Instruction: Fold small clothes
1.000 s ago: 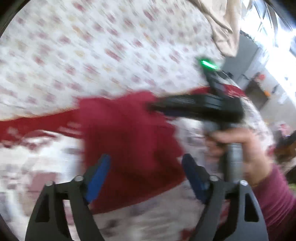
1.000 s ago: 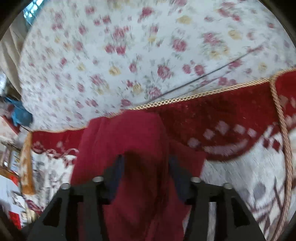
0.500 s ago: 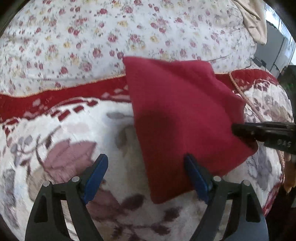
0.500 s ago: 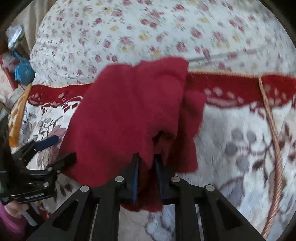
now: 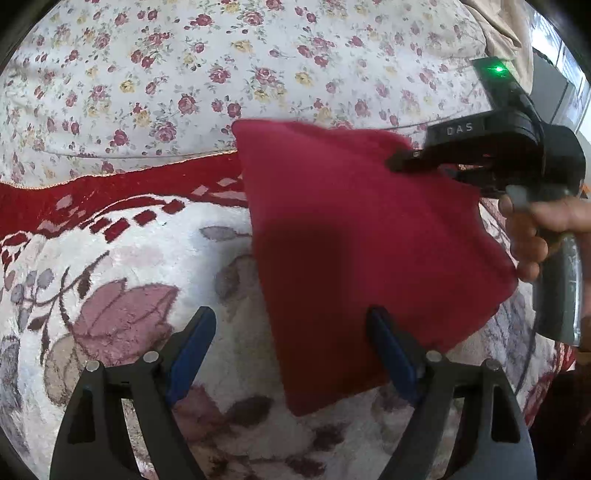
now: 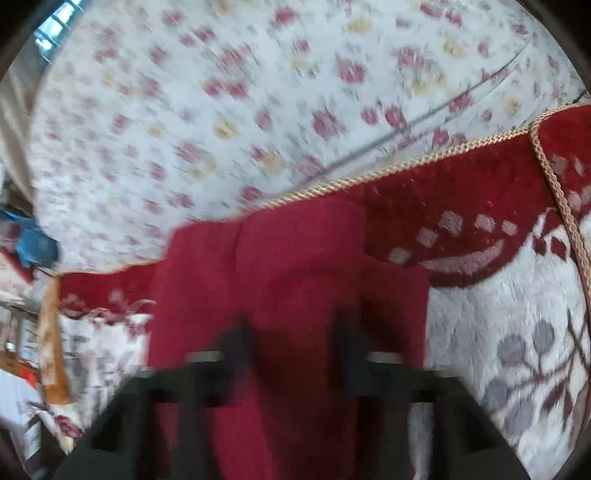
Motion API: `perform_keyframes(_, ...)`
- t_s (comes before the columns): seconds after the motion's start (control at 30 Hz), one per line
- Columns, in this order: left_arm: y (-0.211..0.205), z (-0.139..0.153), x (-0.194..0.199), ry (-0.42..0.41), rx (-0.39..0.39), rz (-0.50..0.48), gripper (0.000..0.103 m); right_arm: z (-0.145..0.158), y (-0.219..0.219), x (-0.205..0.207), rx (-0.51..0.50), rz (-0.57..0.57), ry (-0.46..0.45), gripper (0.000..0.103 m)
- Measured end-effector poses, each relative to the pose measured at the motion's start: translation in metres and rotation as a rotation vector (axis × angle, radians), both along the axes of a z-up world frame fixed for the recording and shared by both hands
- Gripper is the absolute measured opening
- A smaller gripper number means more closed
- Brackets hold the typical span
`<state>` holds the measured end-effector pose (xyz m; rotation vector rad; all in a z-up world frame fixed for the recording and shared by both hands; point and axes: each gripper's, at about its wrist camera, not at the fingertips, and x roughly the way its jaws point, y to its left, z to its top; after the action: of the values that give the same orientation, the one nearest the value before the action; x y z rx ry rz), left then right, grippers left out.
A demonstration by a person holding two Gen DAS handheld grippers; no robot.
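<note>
A folded dark red garment (image 5: 354, 236) lies flat on the patterned blanket (image 5: 122, 280). My left gripper (image 5: 291, 350) is open and empty, hovering over the garment's near left edge. My right gripper (image 5: 402, 162), seen in the left wrist view, rests its tips on the garment's far right corner. In the blurred right wrist view the right gripper (image 6: 291, 339) has its jaws apart over the red garment (image 6: 288, 266), with nothing pinched between them.
A floral bedsheet (image 5: 221, 66) covers the bed beyond the blanket's red border (image 5: 129, 181) and gold cord trim (image 6: 406, 166). Beige fabric (image 5: 506, 29) hangs at the far right. Clutter shows beside the bed (image 6: 33, 247).
The right gripper, shut on the garment's edge half a second ago, has opened and moved to the far corner. The garment now lies flat. The left gripper barely moved.
</note>
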<state>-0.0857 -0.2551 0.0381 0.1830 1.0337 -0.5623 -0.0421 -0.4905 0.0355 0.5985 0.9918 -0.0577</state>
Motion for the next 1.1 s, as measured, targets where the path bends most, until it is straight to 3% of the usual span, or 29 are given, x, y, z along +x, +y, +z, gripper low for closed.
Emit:
perform_keyframes(0.07, 0.001, 0.004, -0.001, 0.001, -0.013, -0.004, 0.084, 0.012, -0.002, -0.009, -0.067, 0.030, -0.042, 0.017)
perform_keyframes(0.13, -0.003, 0.005, -0.002, -0.011, -0.015, -0.020, 0.087, 0.003, -0.008, -0.012, -0.144, 0.014, 0.004, 0.017)
perform_keyframes(0.23, -0.008, -0.002, 0.002, 0.006, -0.011, -0.020, 0.087, -0.016, -0.014, -0.009, -0.116, -0.005, 0.026, 0.018)
perform_keyframes(0.33, -0.003, -0.005, 0.004, 0.040, -0.027, 0.003, 0.087, 0.007, -0.011, -0.020, -0.118, -0.031, -0.026, 0.051)
perform_keyframes(0.37, -0.002, -0.005, 0.004, 0.039, -0.026, 0.004, 0.087, 0.018, -0.008, -0.027, -0.149, -0.037, -0.043, 0.053)
perform_keyframes(0.5, -0.002, -0.003, 0.004, 0.033, -0.022, 0.002, 0.087, 0.053, 0.032, -0.057, -0.266, 0.081, -0.120, 0.052)
perform_keyframes(0.57, -0.002, -0.003, 0.003, 0.027, -0.018, 0.004, 0.087, 0.047, 0.051, -0.065, -0.306, 0.136, -0.093, 0.051)
perform_keyframes(0.67, -0.001, -0.001, 0.002, 0.023, -0.015, 0.006, 0.087, 0.014, 0.059, -0.068, -0.380, 0.153, 0.007, 0.044)
perform_keyframes(0.73, -0.001, -0.002, 0.001, 0.016, -0.008, 0.003, 0.088, -0.001, 0.046, -0.074, -0.336, 0.124, 0.025, 0.044)
perform_keyframes(0.83, -0.001, -0.001, -0.001, 0.000, 0.002, 0.001, 0.088, 0.009, 0.038, -0.083, -0.305, 0.094, 0.027, 0.045)
perform_keyframes(1.0, -0.001, 0.000, -0.001, -0.005, 0.004, 0.004, 0.088, 0.035, 0.051, -0.106, -0.325, 0.114, -0.049, 0.046)
perform_keyframes(1.1, -0.002, 0.001, -0.002, -0.015, 0.008, 0.003, 0.088, 0.032, 0.064, -0.114, -0.316, 0.147, -0.084, 0.046)
